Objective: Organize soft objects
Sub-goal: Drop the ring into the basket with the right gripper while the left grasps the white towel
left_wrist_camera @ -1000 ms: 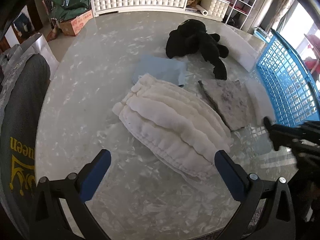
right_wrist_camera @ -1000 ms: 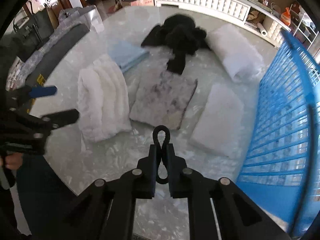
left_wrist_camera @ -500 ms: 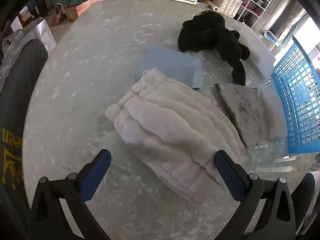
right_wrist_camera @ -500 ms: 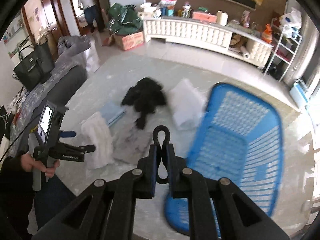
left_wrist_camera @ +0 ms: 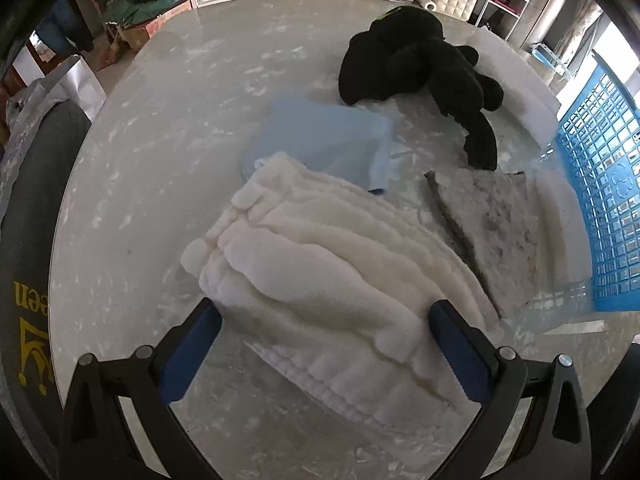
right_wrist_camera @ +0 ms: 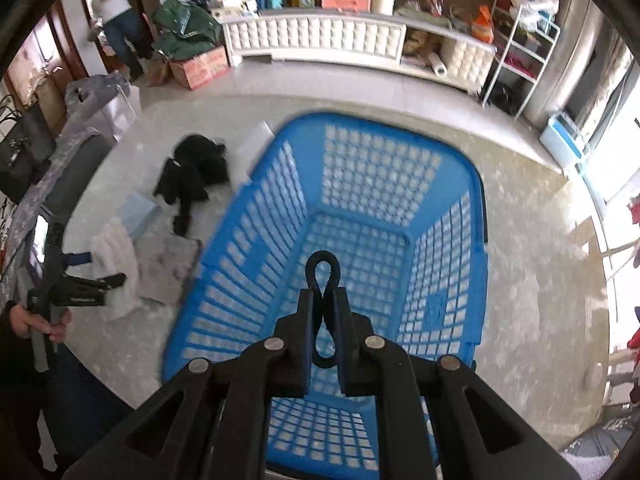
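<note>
A folded fluffy white blanket [left_wrist_camera: 328, 276] lies on the round marble table [left_wrist_camera: 160, 168]. My left gripper [left_wrist_camera: 324, 344] is open, its blue-padded fingers [left_wrist_camera: 188, 352] on either side of the blanket's near end. Behind it lie a light blue cloth [left_wrist_camera: 320, 140], a black plush toy [left_wrist_camera: 416, 64], a grey mottled pad [left_wrist_camera: 492, 232] and white pillows [left_wrist_camera: 516, 84]. My right gripper [right_wrist_camera: 323, 308] is shut, high above the empty blue basket [right_wrist_camera: 360, 240]. The right wrist view also shows the blanket [right_wrist_camera: 116, 252] and plush toy [right_wrist_camera: 196, 168].
The blue basket [left_wrist_camera: 600, 200] stands at the table's right edge. A dark chair back [left_wrist_camera: 28, 208] is at the left. A white cabinet [right_wrist_camera: 320, 40], boxes, a shelf rack and a standing person [right_wrist_camera: 116, 16] are beyond the table.
My left gripper has moved forward so its fingers now flank the white blanket. My right gripper has risen from table level and swung right, over the blue basket.
</note>
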Tool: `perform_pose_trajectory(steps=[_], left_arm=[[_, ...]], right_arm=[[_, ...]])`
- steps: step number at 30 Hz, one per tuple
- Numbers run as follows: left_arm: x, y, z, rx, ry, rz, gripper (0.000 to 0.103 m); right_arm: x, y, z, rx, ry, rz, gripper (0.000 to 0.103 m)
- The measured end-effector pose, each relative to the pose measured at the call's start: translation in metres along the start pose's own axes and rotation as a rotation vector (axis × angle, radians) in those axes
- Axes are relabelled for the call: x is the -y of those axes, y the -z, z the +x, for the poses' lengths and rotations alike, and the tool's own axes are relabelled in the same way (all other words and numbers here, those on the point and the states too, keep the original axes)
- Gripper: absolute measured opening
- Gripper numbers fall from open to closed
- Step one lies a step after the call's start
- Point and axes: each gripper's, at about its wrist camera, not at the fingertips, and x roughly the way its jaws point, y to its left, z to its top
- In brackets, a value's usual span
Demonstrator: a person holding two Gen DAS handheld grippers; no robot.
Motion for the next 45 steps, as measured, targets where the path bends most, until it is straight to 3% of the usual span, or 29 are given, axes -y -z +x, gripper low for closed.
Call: perform_pose_trajectory(steps=[4,7,13,17,18,20,26,30,32,39,45], left_arm=[[0.007,-0.006,0.002,-0.026,0.007,0.047,0.102],[0.009,-0.009,0.002,-0.03,0.018,0.061,0.094],[0.024,-0.008,-0.008,-0.008,0.052,0.109,0.062],[0.034,-0.006,-0.013,0.011,0.105,0.114,0.025],[0.035,-0.006,-0.014,0.008,0.126,0.109,0.02],[0.036,-0.007,-0.015,0.001,0.172,0.089,0.018],[0.032,-0.007,-0.006,0.005,0.199,0.048,0.015],[0.029,0.002,-0.011,0.007,0.204,0.029,0.012],[0.029,0.005,-0.015,0.009,0.201,0.026,0.011],[0.03,0.009,-0.027,0.023,0.204,0.012,0.01],[0.037,0.012,-0.049,0.055,0.197,0.018,0.01]], right_arm=[[0.007,0.002,0.017,-0.058,-0.001,0.023,0.009],[0.006,0.001,0.029,-0.097,-0.005,0.028,0.009],[0.014,-0.009,0.044,-0.143,-0.017,0.026,0.009],[0.016,-0.012,0.052,-0.172,-0.021,0.032,0.009],[0.015,-0.012,0.055,-0.181,-0.02,0.027,0.009],[0.017,-0.012,0.057,-0.196,-0.009,0.018,0.009],[0.015,-0.01,0.064,-0.211,0.002,0.006,0.015],[0.016,-0.008,0.063,-0.21,0.017,0.011,0.047],[0.016,-0.007,0.061,-0.199,0.014,0.013,0.052],[0.007,-0.003,0.046,-0.159,0.009,-0.003,0.087],[0.007,-0.002,0.024,-0.097,0.025,0.021,0.098]])
